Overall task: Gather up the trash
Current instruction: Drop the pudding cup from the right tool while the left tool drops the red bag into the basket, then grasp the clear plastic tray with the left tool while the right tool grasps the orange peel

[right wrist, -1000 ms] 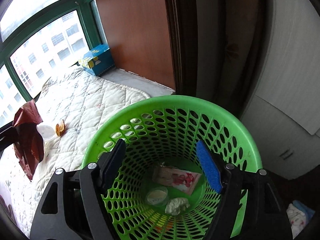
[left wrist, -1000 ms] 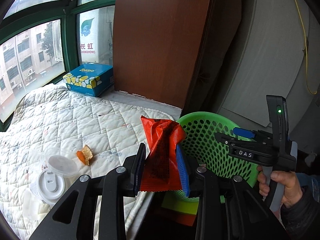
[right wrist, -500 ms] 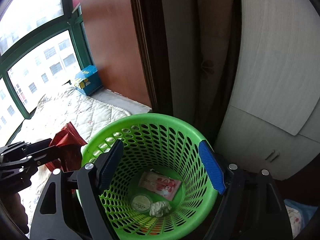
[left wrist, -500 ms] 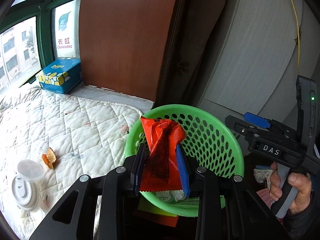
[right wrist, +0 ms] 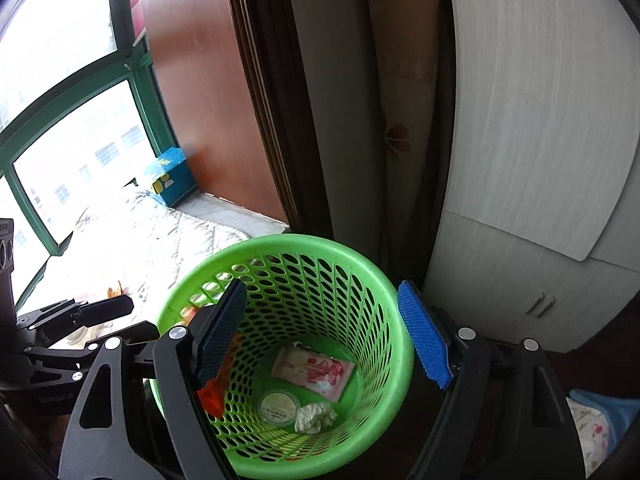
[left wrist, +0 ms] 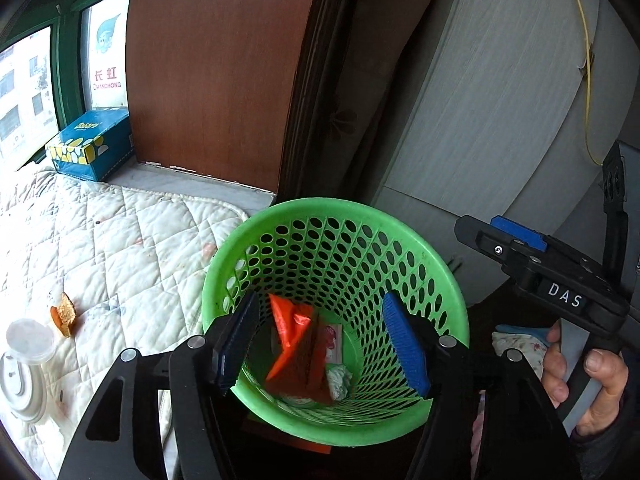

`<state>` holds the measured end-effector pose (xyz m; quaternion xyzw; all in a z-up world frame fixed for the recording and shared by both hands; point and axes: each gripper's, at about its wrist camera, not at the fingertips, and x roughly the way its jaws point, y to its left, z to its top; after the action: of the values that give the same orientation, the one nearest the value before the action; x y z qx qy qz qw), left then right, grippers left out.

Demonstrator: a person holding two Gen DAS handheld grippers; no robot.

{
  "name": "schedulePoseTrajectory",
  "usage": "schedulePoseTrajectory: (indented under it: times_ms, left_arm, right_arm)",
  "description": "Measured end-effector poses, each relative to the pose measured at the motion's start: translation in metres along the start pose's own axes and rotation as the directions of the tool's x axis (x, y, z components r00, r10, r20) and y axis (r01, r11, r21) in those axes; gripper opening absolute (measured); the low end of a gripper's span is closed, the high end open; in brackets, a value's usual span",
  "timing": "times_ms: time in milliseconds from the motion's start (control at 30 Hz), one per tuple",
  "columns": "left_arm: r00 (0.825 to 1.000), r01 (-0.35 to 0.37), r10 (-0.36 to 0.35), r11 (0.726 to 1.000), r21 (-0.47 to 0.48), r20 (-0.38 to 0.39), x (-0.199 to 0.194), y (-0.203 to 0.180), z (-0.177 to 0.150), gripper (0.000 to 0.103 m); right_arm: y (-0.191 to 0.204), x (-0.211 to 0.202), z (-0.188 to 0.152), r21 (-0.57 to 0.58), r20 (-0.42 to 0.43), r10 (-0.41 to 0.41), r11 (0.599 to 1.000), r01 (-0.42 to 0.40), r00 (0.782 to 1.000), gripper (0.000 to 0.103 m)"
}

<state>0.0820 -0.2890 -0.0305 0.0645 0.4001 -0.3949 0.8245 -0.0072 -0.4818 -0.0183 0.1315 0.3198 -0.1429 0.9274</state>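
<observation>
Daylight floods through a green-framed window [right wrist: 80, 152] at upper left. A brown wooden panel [left wrist: 216, 64] fills the upper centre, and a pale grey cabinet [right wrist: 536, 160] stands at right.

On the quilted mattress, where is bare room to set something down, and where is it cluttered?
Bare quilt runs from the blue tissue box to the green basket rim. Clutter sits at the near left edge: bread scrap, clear plastic cup, white lid.

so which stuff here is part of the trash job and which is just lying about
Job: green basket, red wrapper now inside it, bread scrap, plastic cup and lid on the quilt.

Lying about: blue tissue box, yellow cable.
</observation>
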Motion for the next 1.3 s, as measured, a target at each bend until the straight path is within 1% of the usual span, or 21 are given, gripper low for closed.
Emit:
schedulePoseTrajectory:
  times_ms: [233, 400, 633, 767, 833, 1000, 1167, 1300]
  left_arm:
    - [0.999, -0.038, 0.038, 0.999, -0.022, 0.01, -0.013, 0.014, -0.006, 0.062]
    - [0.993, -0.113, 0.115, 0.992, -0.046, 0.03, -0.033, 0.034, -0.015, 0.062]
    - [0.972, -0.223, 0.229, 0.967, -0.127, 0.042, -0.066, 0.081, -0.033, 0.062]
    - [0.953, -0.289, 0.299, 0.941, -0.175, 0.037, -0.088, 0.116, -0.048, 0.062]
    - [0.94, -0.327, 0.34, 0.924, -0.199, 0.035, -0.098, 0.135, -0.055, 0.062]
    - [0.902, -0.413, 0.431, 0.871, -0.267, 0.008, -0.125, 0.187, -0.077, 0.062]
    - [0.857, -0.502, 0.513, 0.809, -0.306, -0.049, -0.145, 0.236, -0.105, 0.062]
    - [0.825, -0.558, 0.553, 0.764, -0.325, -0.118, -0.154, 0.27, -0.129, 0.062]
  right_arm:
    - [0.008, -0.002, -0.001, -0.005, -0.001, 0.02, 1.0, -0.02, 1.0, 0.078]
    - [0.021, -0.002, -0.004, -0.022, -0.006, 0.047, 0.999, -0.047, 0.999, 0.079]
    - [0.051, 0.003, -0.003, -0.054, -0.024, 0.098, 0.994, -0.099, 0.995, 0.079]
    - [0.074, 0.006, -0.004, -0.082, -0.035, 0.13, 0.988, -0.132, 0.991, 0.079]
    - [0.085, 0.008, -0.004, -0.099, -0.041, 0.145, 0.984, -0.148, 0.989, 0.081]
    - [0.117, 0.013, -0.004, -0.142, -0.057, 0.183, 0.972, -0.189, 0.981, 0.081]
    - [0.151, 0.025, -0.004, -0.173, -0.092, 0.226, 0.955, -0.239, 0.97, 0.081]
    - [0.179, 0.035, -0.006, -0.211, -0.118, 0.251, 0.939, -0.271, 0.961, 0.081]
